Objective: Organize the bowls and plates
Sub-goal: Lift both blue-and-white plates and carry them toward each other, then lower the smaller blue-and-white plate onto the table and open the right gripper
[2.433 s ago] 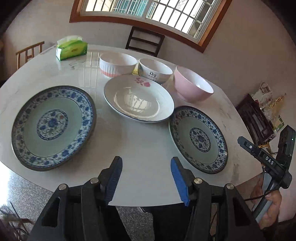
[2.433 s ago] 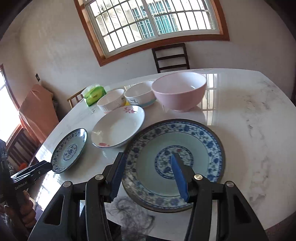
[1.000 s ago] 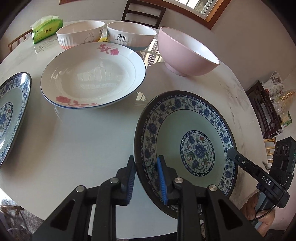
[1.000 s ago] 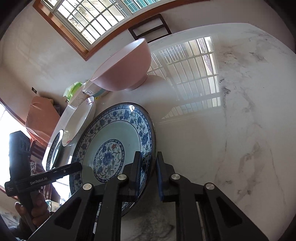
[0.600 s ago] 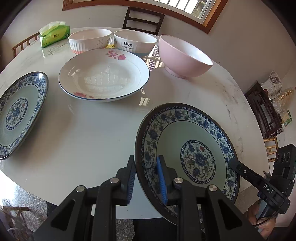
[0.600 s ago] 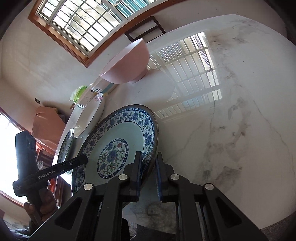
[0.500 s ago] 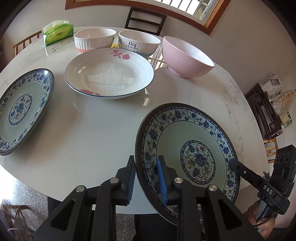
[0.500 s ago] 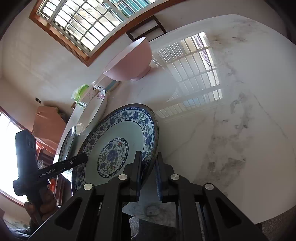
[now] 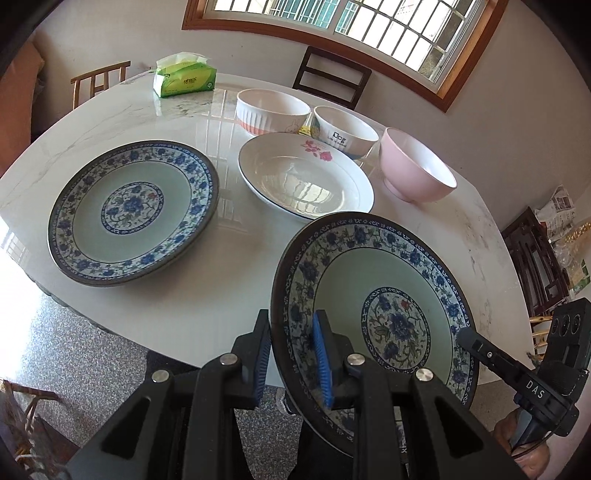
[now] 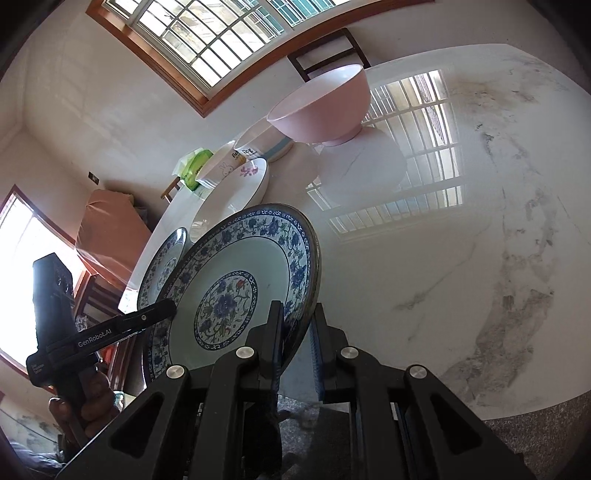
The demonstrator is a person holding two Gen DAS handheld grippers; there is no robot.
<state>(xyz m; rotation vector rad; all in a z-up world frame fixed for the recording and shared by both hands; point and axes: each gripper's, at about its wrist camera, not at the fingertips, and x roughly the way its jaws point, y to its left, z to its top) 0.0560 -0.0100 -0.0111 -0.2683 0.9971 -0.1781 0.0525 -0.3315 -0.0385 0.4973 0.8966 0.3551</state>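
While both claws grip it, we log the held plate (image 9: 384,317) as item one: round, pale green well, blue floral medallion at centre, blue-and-white flowered border, dark rim. It is lifted clear of the marble table (image 9: 155,295) and tilted, hanging over the near edge, below the white plate (image 9: 306,177).

Left gripper (image 9: 291,350): blue-padded fingers clamped on the plate's near-left rim, one pad under, one on the border. Only the rim's thickness separates them. In the right wrist view its black handle sits in a hand (image 10: 85,413) at lower left, the tip reaching across to the plate.

Right gripper (image 10: 297,336): fingers pinched on the opposite rim, plate (image 10: 236,291) edge-on between them. In the left wrist view we see its body at lower right, held from below, the tip on the plate's right border.

Item two, a matching blue-patterned plate (image 9: 133,210), lies flat on the table to the left, well apart from the held one.

Item three, the white plate, shallow, blue line at the rim, pink flowers, lies between the two.

Items four to six, behind it in a row: a ribbed white bowl (image 9: 273,110) with a rabbit print, a white bowl marked "Dog" (image 9: 345,129), a pink bowl (image 9: 417,170) at the right end.

Sundries: green tissue pack (image 9: 184,77) at the far edge; two chairs beyond the table; barred window (image 9: 332,22) above.
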